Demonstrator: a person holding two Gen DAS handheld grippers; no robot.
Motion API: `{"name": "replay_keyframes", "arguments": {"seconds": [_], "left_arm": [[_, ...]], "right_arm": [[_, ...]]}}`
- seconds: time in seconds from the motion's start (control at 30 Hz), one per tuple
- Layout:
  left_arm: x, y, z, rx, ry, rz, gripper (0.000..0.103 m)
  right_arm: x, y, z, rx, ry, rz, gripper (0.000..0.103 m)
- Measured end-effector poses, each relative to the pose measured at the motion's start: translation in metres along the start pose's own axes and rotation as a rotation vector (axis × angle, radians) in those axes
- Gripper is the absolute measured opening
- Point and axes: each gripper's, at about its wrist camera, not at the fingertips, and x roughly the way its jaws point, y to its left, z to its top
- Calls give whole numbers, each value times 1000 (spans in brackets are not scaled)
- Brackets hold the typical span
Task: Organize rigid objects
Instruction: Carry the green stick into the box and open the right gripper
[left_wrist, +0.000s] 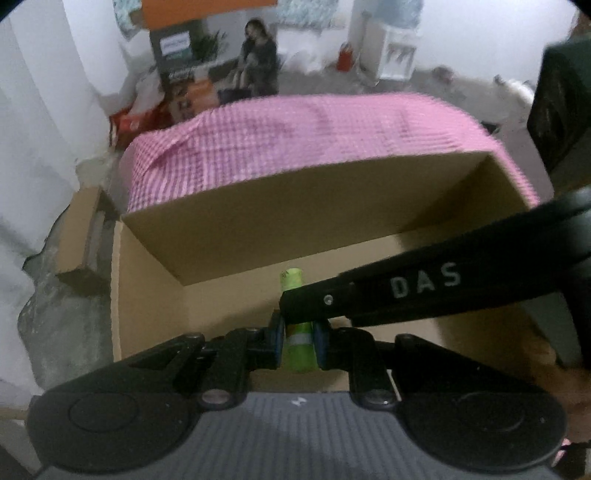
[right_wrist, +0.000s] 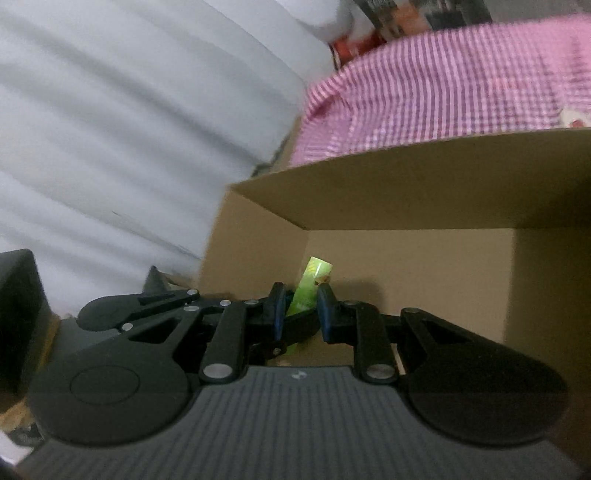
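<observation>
The left gripper (left_wrist: 299, 345) was clamped on a green tube (left_wrist: 297, 350), its blue pads (left_wrist: 277, 341) pressed to either side of the tube's lower body. The tube stood roughly upright between them, its top poking out at twelve o'clock. The right gripper (right_wrist: 302, 314) was closed around that same green tube (right_wrist: 310, 284) higher up, its blue pads (right_wrist: 325, 312) flanking it. In the left wrist view the right gripper's black finger (left_wrist: 325, 301) came in from three o'clock and crossed the tube above the left pads.

Both grippers hung over an open cardboard box (left_wrist: 147, 295), the tube inside its mouth. At twelve o'clock a box flap (left_wrist: 295, 206) stood raised. Beyond it lay a pink checked cloth (left_wrist: 314, 136). Farther off, at eleven o'clock, a person (left_wrist: 260, 55) sat by stacked cartons, too blurred to make out.
</observation>
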Motion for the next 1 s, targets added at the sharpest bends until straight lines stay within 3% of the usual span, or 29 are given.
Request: {"name": "replay_keyframes", "arguments": {"seconds": [0.23, 0.33, 0.43, 0.63, 0.7, 0.8, 1.0], "left_arm": [[18, 13, 4, -44, 28, 21, 22], [6, 12, 2, -44, -4, 13, 26], [-10, 8, 1, -35, -43, 13, 38], [-56, -2, -3, -16, -146, -5, 56], [-77, -7, -10, -8, -185, -16, 67], [-109, -15, -24, 12, -245, -31, 80], [-148, -41, -62, 61, -315, -53, 89]], "right_arm": [[40, -5, 14, 5, 51, -20, 20], [37, -5, 14, 13, 48, -9, 22], [19, -7, 10, 13, 21, 1, 23], [-47, 3, -9, -25, -91, 27, 23], [-76, 9, -21, -46, -143, 44, 23], [-121, 15, -47, -79, -222, 65, 24], [-194, 5, -117, -96, -337, 75, 26]]}}
